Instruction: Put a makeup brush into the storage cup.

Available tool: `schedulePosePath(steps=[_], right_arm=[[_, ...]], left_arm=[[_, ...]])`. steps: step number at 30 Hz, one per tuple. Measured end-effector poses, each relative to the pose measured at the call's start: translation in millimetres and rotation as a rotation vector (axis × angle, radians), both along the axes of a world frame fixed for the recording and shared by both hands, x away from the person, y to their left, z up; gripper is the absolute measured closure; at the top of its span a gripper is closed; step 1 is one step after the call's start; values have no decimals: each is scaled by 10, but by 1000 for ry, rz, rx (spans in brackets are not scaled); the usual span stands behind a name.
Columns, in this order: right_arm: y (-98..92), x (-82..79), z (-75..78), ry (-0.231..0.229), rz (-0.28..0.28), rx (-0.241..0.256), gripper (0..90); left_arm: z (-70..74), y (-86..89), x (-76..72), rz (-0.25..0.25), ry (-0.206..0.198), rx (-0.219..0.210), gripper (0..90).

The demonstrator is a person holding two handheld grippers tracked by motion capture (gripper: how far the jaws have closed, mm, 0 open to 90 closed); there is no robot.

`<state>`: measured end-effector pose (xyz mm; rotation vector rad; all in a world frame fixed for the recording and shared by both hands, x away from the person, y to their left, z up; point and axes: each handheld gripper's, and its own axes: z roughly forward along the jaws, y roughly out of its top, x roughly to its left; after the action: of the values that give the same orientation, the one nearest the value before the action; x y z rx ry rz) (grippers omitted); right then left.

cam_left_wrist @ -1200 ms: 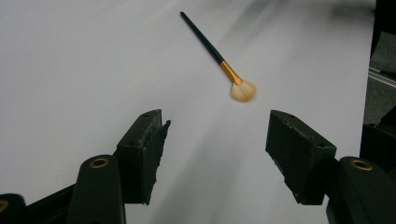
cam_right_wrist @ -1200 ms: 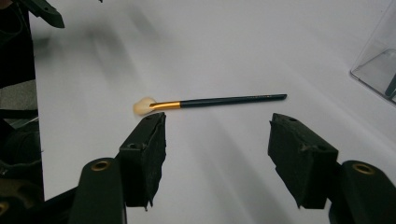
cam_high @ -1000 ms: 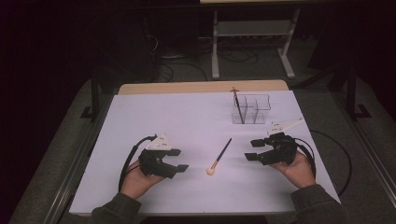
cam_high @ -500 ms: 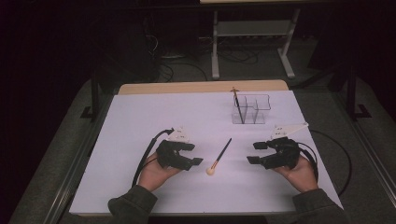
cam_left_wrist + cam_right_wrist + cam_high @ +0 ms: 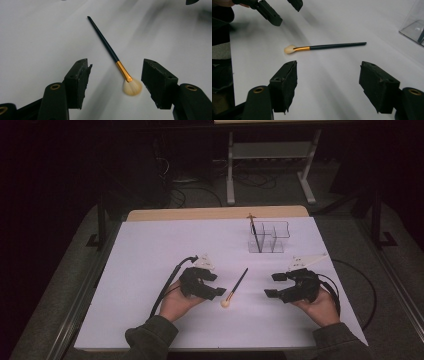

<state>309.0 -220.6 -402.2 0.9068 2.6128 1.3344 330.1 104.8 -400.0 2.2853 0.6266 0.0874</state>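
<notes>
A makeup brush (image 5: pixel 236 286) with a dark handle, gold ferrule and pale bristles lies flat on the white table cover (image 5: pixel 150 250). My left gripper (image 5: pixel 215 285) is open just left of the bristle end; in the left gripper view the brush head (image 5: pixel 132 87) lies between the jaws, nearer the right one. My right gripper (image 5: pixel 273 285) is open, held to the right of the brush and pointing at it; the right gripper view has the brush (image 5: pixel 324 46) lying crosswise beyond the jaws. A clear plastic organiser (image 5: pixel 268 236) stands farther back, with another dark brush (image 5: pixel 255 234) upright in it.
The left gripper (image 5: pixel 279 10) appears at the top left of the right gripper view. A corner of the clear organiser (image 5: pixel 414 27) is at that view's right edge. A metal rack (image 5: pixel 270 155) and cables are on the floor beyond the table.
My left gripper has moved forward and right, up to the bristle end of the brush. The right gripper has barely shifted. The brush has not moved.
</notes>
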Motion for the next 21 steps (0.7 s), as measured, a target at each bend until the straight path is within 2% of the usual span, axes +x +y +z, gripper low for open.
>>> schedulePosePath(steps=[11,13,15,16,21], right_arm=[[8,-9,-21,-2,6,-10,292],[7,-9,-22,-2,5,-11,292],[7,-9,-23,-2,6,-12,292],[7,-8,-23,-1,6,-12,291],[5,-9,-21,-4,6,-10,290]], left_arm=[[-89,-217,48,15,25,2,435],[-103,-245,57,6,24,22,445],[-131,-285,62,7,34,16,452],[-141,-295,73,-4,37,30,459],[-184,-334,85,-3,57,41,481]])
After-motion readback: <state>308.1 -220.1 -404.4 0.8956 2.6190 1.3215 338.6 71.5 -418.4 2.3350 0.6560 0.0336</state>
